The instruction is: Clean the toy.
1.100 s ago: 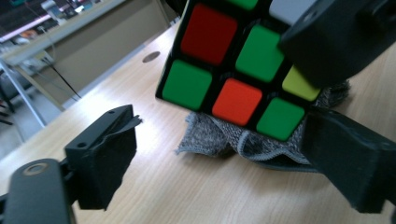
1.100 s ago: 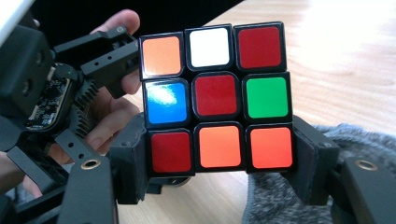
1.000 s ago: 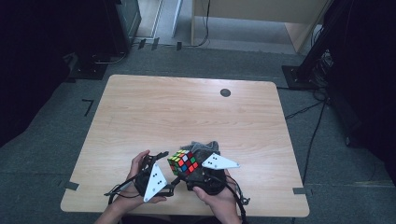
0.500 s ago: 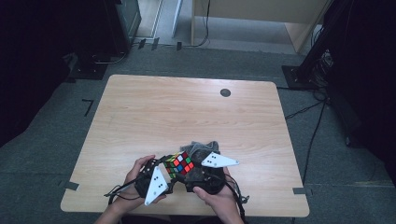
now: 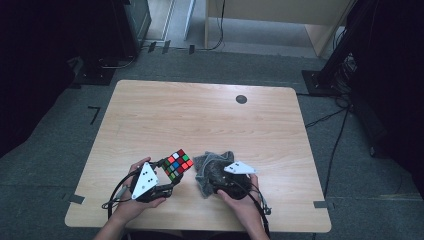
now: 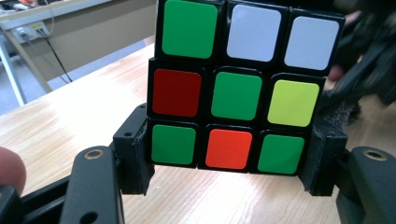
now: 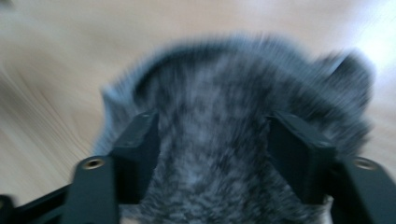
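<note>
Item: puzzle cube point(image 5: 178, 164), scrambled, green, white, red and yellow stickers facing the left gripper view, held above the near left part of the desk point(image 5: 200, 115). Left claw point(image 6: 229, 165): jaws have just been closing and now clamp the cube's bottom row from both sides. Item: grey fuzzy cloth point(image 5: 214, 171), bunched on the desk just right of the cube. Right claw point(image 7: 212, 154): jaws have just been closing, the cloth bulging between them and apparently pinched, though blur leaves the grip uncertain. Progress, as judged: cube secured and cloth gathered; cloth not yet on the cube, so wiping its faces seems to remain.
</note>
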Tool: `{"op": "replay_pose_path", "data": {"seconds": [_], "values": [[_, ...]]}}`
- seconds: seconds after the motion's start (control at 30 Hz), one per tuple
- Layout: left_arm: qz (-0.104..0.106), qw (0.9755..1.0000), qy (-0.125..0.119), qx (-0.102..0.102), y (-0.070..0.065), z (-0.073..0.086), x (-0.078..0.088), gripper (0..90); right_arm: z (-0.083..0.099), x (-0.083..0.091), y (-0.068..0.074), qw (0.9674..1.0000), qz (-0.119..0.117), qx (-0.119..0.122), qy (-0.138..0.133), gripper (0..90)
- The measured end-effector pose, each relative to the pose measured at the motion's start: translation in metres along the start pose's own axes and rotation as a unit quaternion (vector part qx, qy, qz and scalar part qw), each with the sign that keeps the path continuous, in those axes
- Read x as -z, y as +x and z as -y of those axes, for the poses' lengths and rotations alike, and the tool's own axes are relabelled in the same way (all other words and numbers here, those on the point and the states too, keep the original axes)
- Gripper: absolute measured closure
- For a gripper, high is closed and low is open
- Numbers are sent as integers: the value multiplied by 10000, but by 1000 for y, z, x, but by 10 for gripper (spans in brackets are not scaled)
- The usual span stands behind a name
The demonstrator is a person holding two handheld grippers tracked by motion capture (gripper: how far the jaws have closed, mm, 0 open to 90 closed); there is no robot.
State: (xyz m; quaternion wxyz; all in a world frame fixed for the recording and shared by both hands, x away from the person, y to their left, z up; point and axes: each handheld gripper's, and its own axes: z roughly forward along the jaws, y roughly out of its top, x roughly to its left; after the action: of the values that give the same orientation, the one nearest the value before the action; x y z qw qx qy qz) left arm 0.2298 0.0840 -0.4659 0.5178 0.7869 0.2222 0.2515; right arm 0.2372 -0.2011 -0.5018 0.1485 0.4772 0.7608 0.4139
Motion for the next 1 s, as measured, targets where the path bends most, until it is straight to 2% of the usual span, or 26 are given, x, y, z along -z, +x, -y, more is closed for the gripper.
{"op": "replay_pose_path", "data": {"seconds": [0.03,0.07,0.1,0.13,0.17,0.2,0.27,0.3,0.33,0.37,0.43,0.5,0.53,0.6,0.63,0.67,0.7,0.73,0.77,0.8,0.83,0.87,0.93,0.97,1.0], "values": [[26,10000,7,5,0,0,0,337,7,-10,3,9991,250,178,289,420],[57,10000,-2,26,1,1,0,337,7,-10,3,9991,250,178,289,420],[108,9999,-15,70,1,1,1,337,10,-13,4,9986,385,250,275,478],[158,9998,-11,105,2,1,1,337,11,-11,3,9980,537,259,213,624],[197,9997,1,115,3,1,1,337,11,-11,3,9980,537,259,213,624],[234,9997,27,117,3,2,1,337,10,-8,1,9983,510,198,220,679],[300,9994,98,102,3,3,-1,337,8,0,-4,9993,373,-38,13,719],[318,9994,139,86,2,3,-2,337,5,8,-6,9993,239,-166,-245,728],[347,9992,158,86,1,3,-2,337,-2,22,-4,9973,-91,-297,-669,731],[397,9990,188,76,0,3,-3,337,-2,22,-4,9973,-91,-297,-669,731],[459,9986,251,-35,-4,4,-6,337,-11,41,3,9912,-439,-280,-1219,730],[510,9981,276,-214,-11,4,-8,337,-21,58,16,9826,-767,-145,-1686,729],[539,9978,276,-253,-14,4,-9,337,-26,66,26,9774,-1017,-13,-1853,728],[607,9971,253,-372,-22,2,-11,337,-30,71,40,9718,-1342,220,-1926,727],[711,9966,193,-370,-25,0,-10,337,-31,71,48,9716,-1428,328,-1857,727],[745,9963,180,-377,-26,-1,-9,337,-30,66,56,9757,-1378,529,-1616,726],[683,9965,220,-430,-27,-1,-9,338,-29,63,58,9774,-1298,615,-1551,725],[683,9963,244,-455,-27,-1,-9,338,-27,61,57,9765,-1291,579,-1627,724],[716,9961,255,-450,-26,0,-8,338,-26,59,52,9776,-1332,418,-1573,726],[733,9962,238,-417,-25,0,-8,339,-26,58,48,9802,-1234,348,-1510,727],[721,9963,246,-398,-24,0,-8,339,-25,56,42,9848,-972,297,-1409,727],[728,9963,240,-390,-24,0,-8,339,-25,55,36,9861,-942,180,-1356,727],[718,9965,232,-370,-24,0,-9,339,-24,56,31,9859,-992,25,-1347,726],[681,9966,266,-375,-25,0,-10,338,-24,57,33,9846,-1052,40,-1396,724],[675,9966,286,-381,-25,1,-11,338,-25,59,37,9814,-1223,154,-1474,722]]}}
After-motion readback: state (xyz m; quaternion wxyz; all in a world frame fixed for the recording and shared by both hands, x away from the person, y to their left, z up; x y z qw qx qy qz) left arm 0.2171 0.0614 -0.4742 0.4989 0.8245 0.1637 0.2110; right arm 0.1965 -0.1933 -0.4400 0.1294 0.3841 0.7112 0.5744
